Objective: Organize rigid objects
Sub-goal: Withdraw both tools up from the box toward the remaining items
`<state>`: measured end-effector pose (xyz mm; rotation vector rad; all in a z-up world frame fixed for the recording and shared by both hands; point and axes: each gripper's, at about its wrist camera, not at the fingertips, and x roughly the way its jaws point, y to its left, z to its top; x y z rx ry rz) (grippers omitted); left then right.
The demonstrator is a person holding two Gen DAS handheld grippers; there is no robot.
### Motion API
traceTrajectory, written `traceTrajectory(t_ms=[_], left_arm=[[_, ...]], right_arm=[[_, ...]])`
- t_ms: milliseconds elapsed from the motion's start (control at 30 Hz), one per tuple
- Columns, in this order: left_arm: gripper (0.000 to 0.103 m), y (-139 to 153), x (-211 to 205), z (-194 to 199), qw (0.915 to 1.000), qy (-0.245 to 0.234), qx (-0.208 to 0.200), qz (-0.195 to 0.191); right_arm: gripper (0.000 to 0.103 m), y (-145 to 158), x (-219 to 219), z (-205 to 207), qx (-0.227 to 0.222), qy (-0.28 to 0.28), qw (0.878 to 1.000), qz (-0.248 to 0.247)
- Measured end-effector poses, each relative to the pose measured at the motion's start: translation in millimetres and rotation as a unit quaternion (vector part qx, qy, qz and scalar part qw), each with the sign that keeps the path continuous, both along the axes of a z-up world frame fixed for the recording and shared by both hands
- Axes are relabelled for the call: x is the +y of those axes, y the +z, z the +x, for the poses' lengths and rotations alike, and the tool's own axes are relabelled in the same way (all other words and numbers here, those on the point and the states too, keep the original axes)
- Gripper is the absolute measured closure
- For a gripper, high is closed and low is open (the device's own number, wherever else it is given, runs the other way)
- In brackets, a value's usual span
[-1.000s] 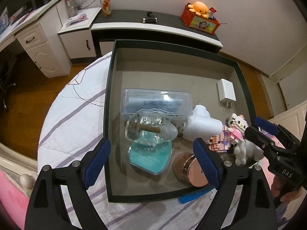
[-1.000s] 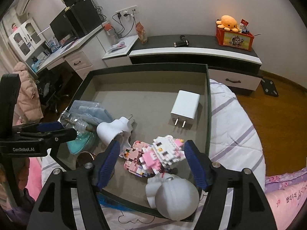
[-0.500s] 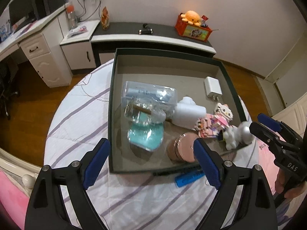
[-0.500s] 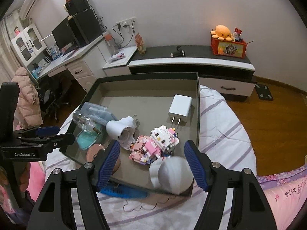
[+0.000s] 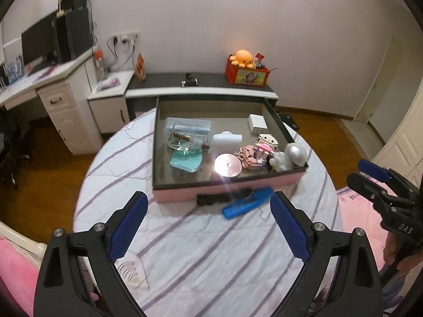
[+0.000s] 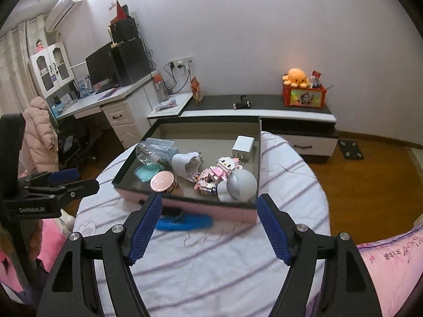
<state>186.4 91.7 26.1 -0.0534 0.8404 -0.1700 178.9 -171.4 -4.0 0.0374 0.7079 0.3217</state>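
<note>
Both my grippers are over the striped tablecloth (image 5: 211, 251), short of the box, nothing between the fingers on either.

Left gripper (image 5: 208, 227): jaws spread wide and opening, only cloth between the blue pads (image 5: 127, 224). Right gripper (image 6: 208, 229): jaws apart and opening too, empty.

Pink-sided box (image 5: 227, 189) with a dark rim sits on the round table, ahead of both grippers. Inside it:
- clear plastic case (image 5: 189, 126) at back left, a glass bottle (image 5: 185, 141) lying in front of it
- teal heart-shaped dish (image 5: 186, 159) just in front of the bottle
- round rose-gold tin (image 5: 227, 165) near the front wall
- white plug-in unit (image 5: 227, 140) mid-box
- white charger (image 5: 257, 122) at back right
- pink-and-white brick figure (image 5: 257, 150) beside a white figurine with a silver round head (image 5: 289, 155) in the front right corner

Outside the box, on the cloth: blue comb (image 5: 247, 203) just off the front wall, with a dark object (image 5: 222, 196) against the wall beside it. Too blurred to say what that one is; possibly a hair clip.
</note>
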Motion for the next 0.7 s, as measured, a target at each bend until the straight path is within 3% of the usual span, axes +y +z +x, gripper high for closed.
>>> traceTrajectory(t_ms=[333, 700], left_arm=[[0.001, 24, 3, -82, 0.9966, 0.005, -0.082, 0.006], [0.000, 34, -10, -114, 0.9930, 0.006, -0.116, 0.018]], right_arm=[[0.024, 20, -5, -87, -0.059, 0.008, 0.998, 0.019], [0.024, 27, -2, -112, -0.080, 0.018, 0.996, 0.018]])
